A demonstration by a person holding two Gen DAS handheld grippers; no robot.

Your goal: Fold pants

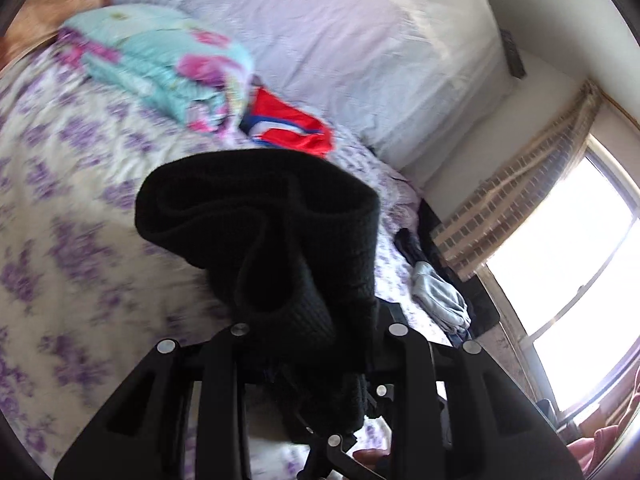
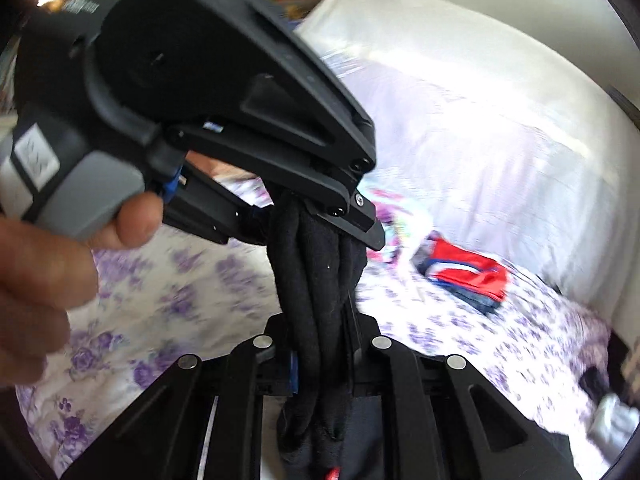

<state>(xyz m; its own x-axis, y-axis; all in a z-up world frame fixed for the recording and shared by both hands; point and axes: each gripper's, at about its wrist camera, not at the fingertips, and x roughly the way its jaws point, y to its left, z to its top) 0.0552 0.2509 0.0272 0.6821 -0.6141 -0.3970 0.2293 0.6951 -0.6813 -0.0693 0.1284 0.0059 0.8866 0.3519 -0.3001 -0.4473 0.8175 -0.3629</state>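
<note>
You get daylight from the window at the right edge of your left wrist view, blown out to pure white. The white bolster glares too. Motion blur smears the bedspread print in both views. Fisheye bending curves the edges, with dark vignette corners. The black pants lose almost all detail.
</note>
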